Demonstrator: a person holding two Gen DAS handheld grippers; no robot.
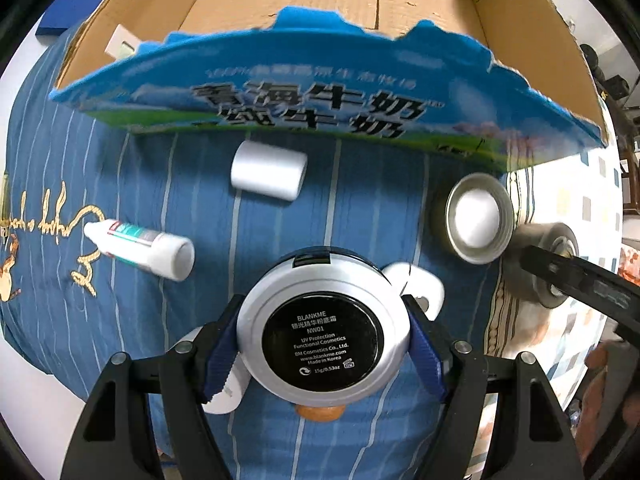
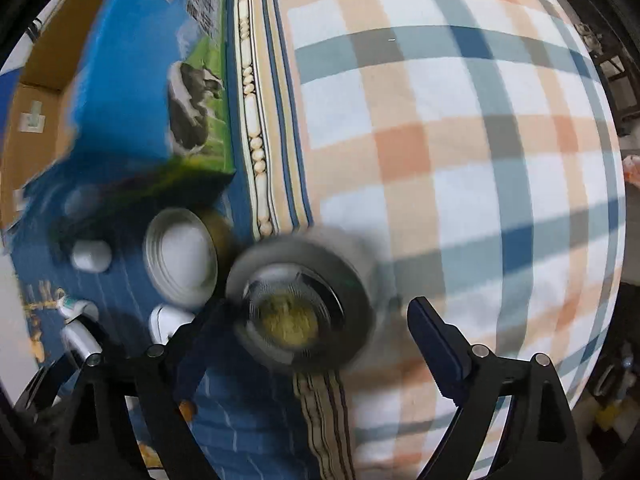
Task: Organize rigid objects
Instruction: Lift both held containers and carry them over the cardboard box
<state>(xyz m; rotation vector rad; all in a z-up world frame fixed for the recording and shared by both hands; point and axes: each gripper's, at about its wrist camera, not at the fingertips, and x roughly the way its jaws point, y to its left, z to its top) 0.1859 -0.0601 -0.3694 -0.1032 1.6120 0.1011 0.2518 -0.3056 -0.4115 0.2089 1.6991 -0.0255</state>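
The left gripper (image 1: 324, 340) is clamped on a round silver compact (image 1: 324, 332), its black label side facing the camera, held above the blue striped bedspread (image 1: 280, 220) in front of the open cardboard box (image 1: 340, 20). Before the box's printed front wall lie a white cylinder (image 1: 269, 175), long axis running along that wall, and a white bottle (image 1: 144, 248) (cap end pointing away from the compact, to the left). A metal tin (image 1: 478, 218) lies near the box's right corner. The right gripper (image 2: 320, 344) stands wide open around a blurred dark round object (image 2: 300, 304); whether its left finger touches it cannot be told.
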